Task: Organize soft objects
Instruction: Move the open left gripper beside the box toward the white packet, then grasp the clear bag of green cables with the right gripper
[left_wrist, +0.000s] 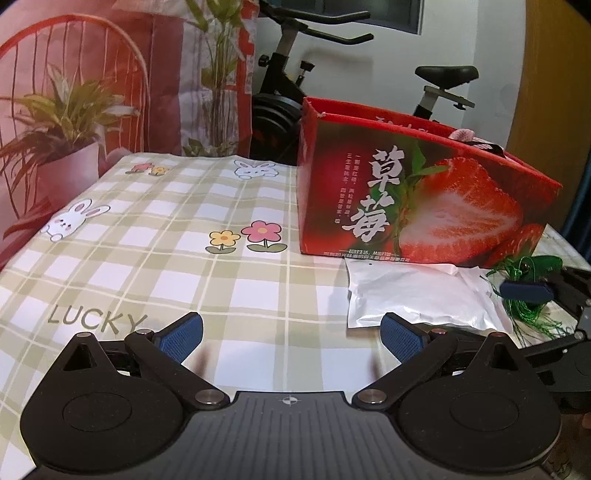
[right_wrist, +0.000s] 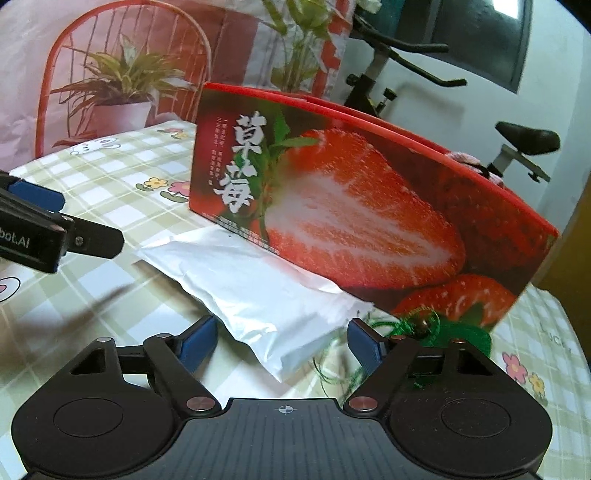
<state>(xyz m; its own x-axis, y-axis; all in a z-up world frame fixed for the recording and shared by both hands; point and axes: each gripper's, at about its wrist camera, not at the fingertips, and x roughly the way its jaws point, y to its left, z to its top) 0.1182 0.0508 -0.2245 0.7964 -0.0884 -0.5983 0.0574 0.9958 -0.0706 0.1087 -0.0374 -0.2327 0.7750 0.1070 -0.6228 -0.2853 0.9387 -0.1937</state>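
Box (left_wrist: 424, 192) stands far right on table (left_wrist: 184, 266); pouch (left_wrist: 417, 295) lies just in front, tassel (left_wrist: 532, 291) right of pouch.

The red box (left_wrist: 424, 192) bears large white characters "草莓" beside a strawberry picture. The checked tablecloth (left_wrist: 147, 258) reads "LUCKY". The left tongs (right_wrist: 33, 229) show "bot.AI", its start cut off.

you have one strawberry box (left_wrist: 424, 192), one white pouch (left_wrist: 417, 295), one green tassel ornament (left_wrist: 532, 291), and one pink item (left_wrist: 466, 133) inside the box.
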